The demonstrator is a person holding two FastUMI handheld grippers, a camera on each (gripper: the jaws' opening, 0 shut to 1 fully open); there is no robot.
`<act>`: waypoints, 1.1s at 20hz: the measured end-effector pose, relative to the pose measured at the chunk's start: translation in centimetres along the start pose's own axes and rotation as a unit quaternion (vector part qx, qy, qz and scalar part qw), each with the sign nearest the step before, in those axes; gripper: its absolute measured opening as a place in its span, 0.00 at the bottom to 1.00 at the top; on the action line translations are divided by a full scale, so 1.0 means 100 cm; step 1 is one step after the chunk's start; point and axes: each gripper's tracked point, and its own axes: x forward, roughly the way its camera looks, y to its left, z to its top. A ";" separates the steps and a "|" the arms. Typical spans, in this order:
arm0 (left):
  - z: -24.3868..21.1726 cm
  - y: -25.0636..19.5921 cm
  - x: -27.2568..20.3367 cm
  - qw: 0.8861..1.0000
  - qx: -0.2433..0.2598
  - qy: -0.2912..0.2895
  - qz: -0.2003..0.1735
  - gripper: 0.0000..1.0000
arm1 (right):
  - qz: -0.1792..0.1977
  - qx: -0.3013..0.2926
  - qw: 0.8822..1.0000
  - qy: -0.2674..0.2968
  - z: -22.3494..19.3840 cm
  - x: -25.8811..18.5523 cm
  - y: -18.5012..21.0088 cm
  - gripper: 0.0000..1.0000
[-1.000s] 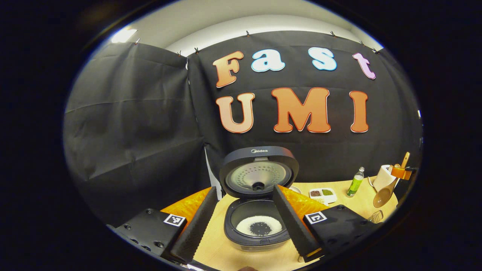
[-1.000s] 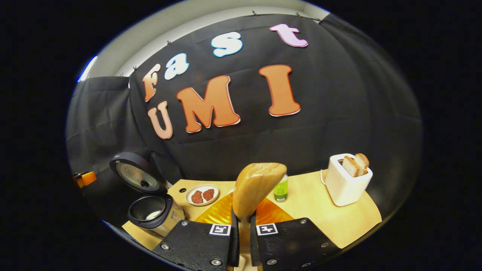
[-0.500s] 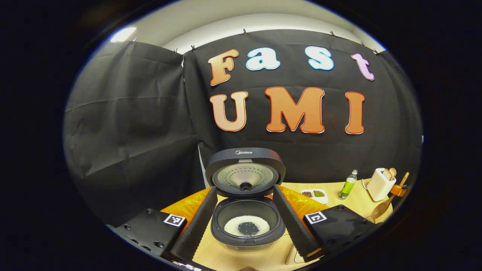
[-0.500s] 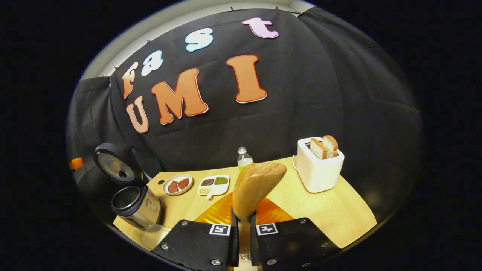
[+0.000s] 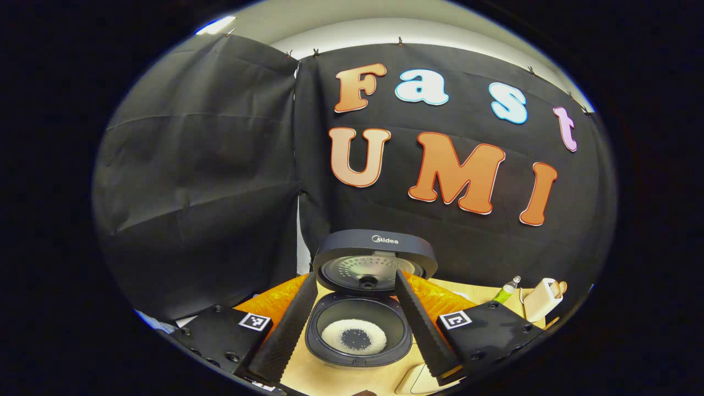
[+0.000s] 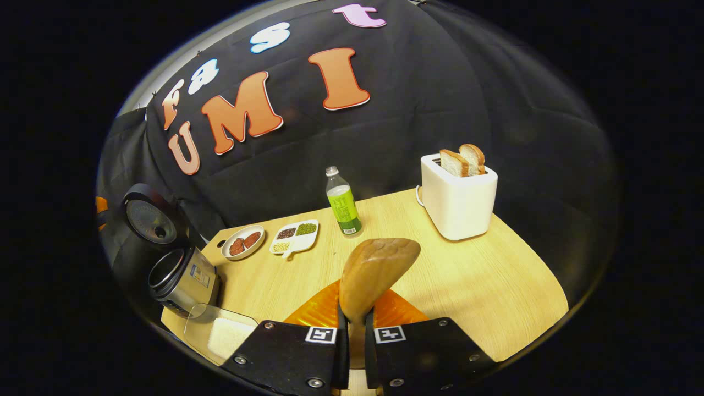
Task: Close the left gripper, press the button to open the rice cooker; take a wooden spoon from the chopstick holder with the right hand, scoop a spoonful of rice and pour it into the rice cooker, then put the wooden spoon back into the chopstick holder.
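Note:
The rice cooker (image 5: 357, 352) stands open, its lid (image 5: 374, 258) tipped up at the back, and white rice lies in a ring in its pot (image 5: 355, 336). My left gripper (image 5: 356, 278) is open, with one finger on each side of the pot and above it. My right gripper (image 6: 352, 324) is shut on the handle of the wooden spoon (image 6: 377, 272), whose bowl rises upright over the table. In the right gripper view the open rice cooker (image 6: 179, 278) is far to the left, and a clear tub of rice (image 6: 223, 335) lies in front of it.
On the wooden table (image 6: 484, 297) stand a white toaster (image 6: 457, 195) with two bread slices, a green bottle (image 6: 342, 202), a divided dish of beans (image 6: 294, 236) and a small plate (image 6: 242, 242). The toaster (image 5: 542, 300) also sits far right in the left gripper view.
My right gripper has carried the spoon away from the cooker and tilted down toward the table. My left gripper has rolled slightly, and it stays open over the pot.

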 end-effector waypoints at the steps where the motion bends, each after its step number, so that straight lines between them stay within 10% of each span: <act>1: 0.006 0.003 0.007 1.000 0.001 0.002 0.000 0.92 | -0.005 0.000 1.000 0.009 -0.007 0.003 -0.005 0.11; 11: 0.074 -0.012 0.083 0.998 0.053 0.020 -0.014 0.97 | -0.050 0.008 0.997 0.066 -0.021 -0.012 -0.030 0.26; 18: 0.096 -0.028 0.148 0.993 0.117 0.030 0.003 0.99 | -0.084 0.013 0.996 0.026 0.022 -0.055 -0.048 0.71; 22: 0.060 -0.043 0.178 0.990 0.104 0.094 -0.004 0.96 | -0.086 0.006 0.996 -0.016 0.059 -0.080 -0.050 0.79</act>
